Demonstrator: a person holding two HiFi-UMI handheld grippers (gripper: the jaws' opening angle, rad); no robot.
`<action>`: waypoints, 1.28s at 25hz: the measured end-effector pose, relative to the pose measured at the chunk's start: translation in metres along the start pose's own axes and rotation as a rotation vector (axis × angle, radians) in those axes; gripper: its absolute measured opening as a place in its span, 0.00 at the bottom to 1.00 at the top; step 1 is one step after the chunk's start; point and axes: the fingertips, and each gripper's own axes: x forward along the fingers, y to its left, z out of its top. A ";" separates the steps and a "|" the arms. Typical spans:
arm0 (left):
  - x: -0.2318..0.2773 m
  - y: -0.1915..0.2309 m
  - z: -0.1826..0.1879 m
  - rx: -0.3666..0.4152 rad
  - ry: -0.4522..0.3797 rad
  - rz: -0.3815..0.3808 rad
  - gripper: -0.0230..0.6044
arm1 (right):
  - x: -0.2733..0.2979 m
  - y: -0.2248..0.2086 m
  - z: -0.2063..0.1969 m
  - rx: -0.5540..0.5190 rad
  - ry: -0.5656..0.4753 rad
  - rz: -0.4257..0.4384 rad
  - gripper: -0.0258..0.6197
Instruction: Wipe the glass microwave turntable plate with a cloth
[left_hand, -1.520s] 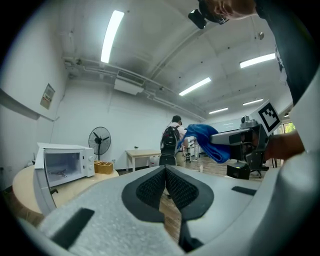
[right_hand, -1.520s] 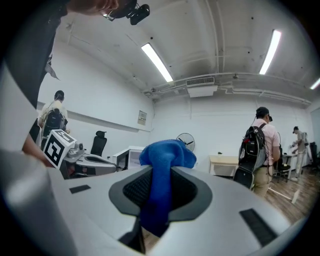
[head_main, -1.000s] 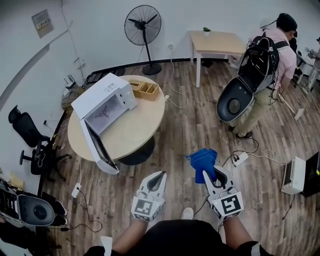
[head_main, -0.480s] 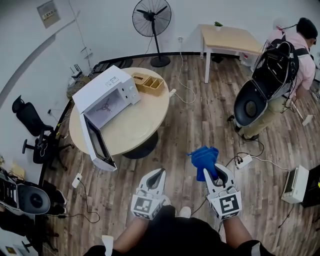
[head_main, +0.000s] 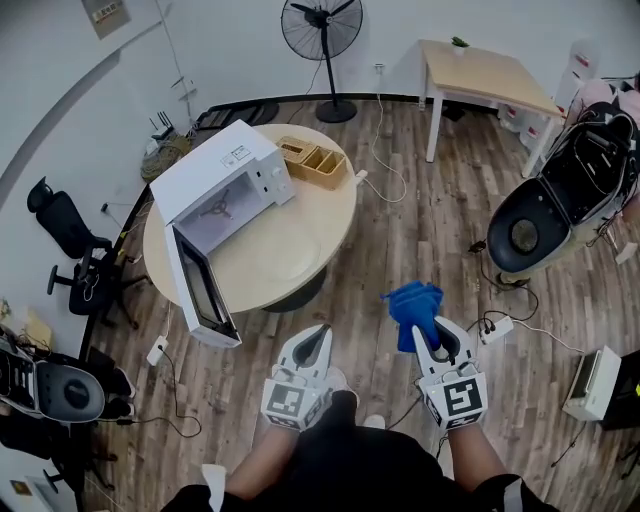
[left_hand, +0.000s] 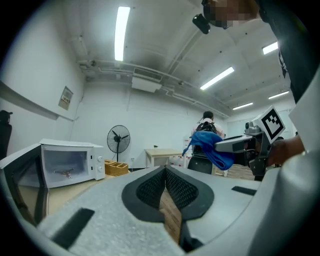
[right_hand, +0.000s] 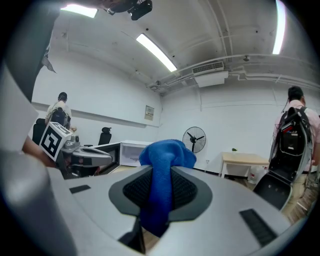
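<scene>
You've got both grippers held out low over the wood floor (head_main: 400, 240), well short of the round table (head_main: 330, 225).

Your right gripper (head_main: 432, 345) is clamped on the blue cloth (head_main: 412, 303). In the right gripper view the cloth (right_hand: 167, 155) runs down between the two pads and bunches up in a lump past the tips.

Your left gripper (head_main: 319, 338) has nothing in it. In the left gripper view its jaws meet at the tips, and through the sliver between the pads you only see floor.

The white microwave (head_main: 225, 180) sits on the far left part of the table with its door (head_main: 200, 290) swung wide open toward you. The little roller ring (head_main: 215, 208) is bare inside the cavity.

As for the glass plate (head_main: 285, 258), I can't say for sure. There's a pale round sheen on the tabletop just in front of the microwave that could be it, but the head view is too small to tell.

A wooden organizer tray (head_main: 320, 162) sits on the table just right of the microwave.
</scene>
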 end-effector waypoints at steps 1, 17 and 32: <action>0.004 0.010 0.001 -0.005 -0.003 0.008 0.05 | 0.010 -0.001 0.000 -0.003 0.004 -0.001 0.16; 0.073 0.173 0.024 -0.045 -0.038 0.088 0.05 | 0.209 0.017 0.041 -0.049 0.004 0.113 0.16; 0.079 0.284 0.043 -0.036 -0.054 0.278 0.05 | 0.353 0.023 0.072 -0.092 -0.029 0.262 0.16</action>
